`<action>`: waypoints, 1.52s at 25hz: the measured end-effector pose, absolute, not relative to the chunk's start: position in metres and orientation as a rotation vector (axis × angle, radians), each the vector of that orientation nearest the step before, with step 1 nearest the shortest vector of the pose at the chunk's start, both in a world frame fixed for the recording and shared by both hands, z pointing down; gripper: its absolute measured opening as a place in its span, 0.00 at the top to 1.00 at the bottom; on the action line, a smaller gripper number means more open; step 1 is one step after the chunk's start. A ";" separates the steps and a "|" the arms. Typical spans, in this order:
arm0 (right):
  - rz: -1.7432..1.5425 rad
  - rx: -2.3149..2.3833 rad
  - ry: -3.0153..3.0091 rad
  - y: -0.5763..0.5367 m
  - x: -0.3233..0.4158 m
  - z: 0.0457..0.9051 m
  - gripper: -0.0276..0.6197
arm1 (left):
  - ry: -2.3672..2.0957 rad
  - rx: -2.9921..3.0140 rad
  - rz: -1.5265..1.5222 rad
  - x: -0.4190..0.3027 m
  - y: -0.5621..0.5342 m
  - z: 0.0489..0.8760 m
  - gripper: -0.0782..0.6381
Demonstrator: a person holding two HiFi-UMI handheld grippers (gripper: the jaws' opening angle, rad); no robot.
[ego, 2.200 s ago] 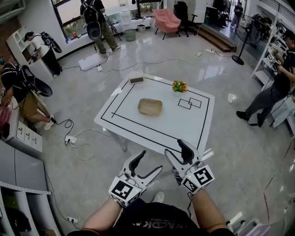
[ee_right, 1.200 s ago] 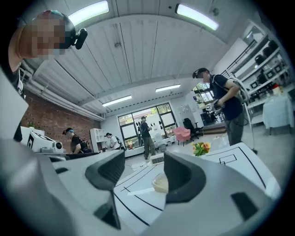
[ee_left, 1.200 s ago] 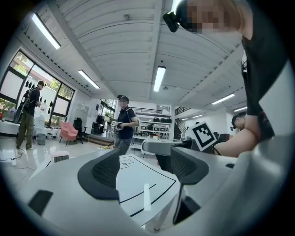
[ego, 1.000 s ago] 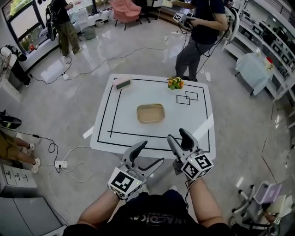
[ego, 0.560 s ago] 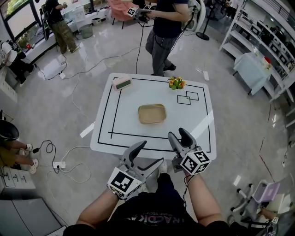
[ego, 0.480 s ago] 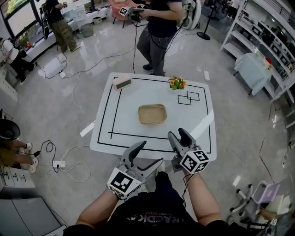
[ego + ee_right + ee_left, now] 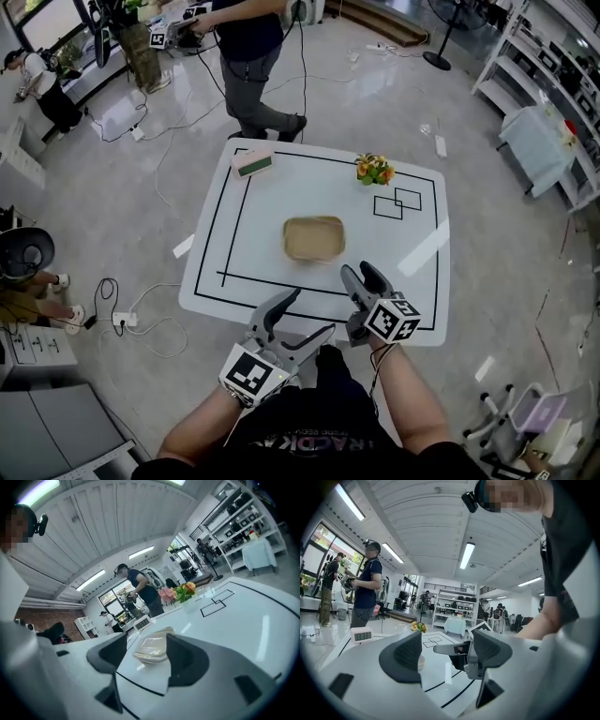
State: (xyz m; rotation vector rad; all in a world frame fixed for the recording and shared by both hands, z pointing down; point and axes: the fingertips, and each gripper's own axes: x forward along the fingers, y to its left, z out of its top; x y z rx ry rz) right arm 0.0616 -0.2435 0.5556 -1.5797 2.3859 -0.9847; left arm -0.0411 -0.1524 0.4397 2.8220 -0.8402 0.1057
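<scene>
White table (image 7: 251, 220) — basket (image 7: 314, 238) centred; right tongs (image 7: 357, 272) nearest, agape.

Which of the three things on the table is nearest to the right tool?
The tan basket, in the middle of the table; the clock and flowers stand at its far corners.

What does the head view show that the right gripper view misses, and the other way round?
Only the head view: the left gripper, jaws apart, and the floor cables. Only the right gripper view: the ceiling lights. Both: the right gripper, jaws apart with nothing held, the shallow tray ahead of it, the flowers, the clock and the white table.
</scene>
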 end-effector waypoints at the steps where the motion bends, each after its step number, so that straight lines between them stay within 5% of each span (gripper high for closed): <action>1: -1.014 -1.569 2.382 -0.248 0.063 0.561 0.57 | -0.843 2.812 0.104 -0.038 -0.156 0.441 0.42; 32: -1.586 -1.427 2.176 -0.293 0.045 0.648 0.58 | -0.897 2.678 0.171 -0.026 -0.203 0.479 0.43; 38: -1.591 -1.430 2.202 -0.293 0.042 0.650 0.66 | -0.905 2.681 0.170 -0.033 -0.200 0.480 0.43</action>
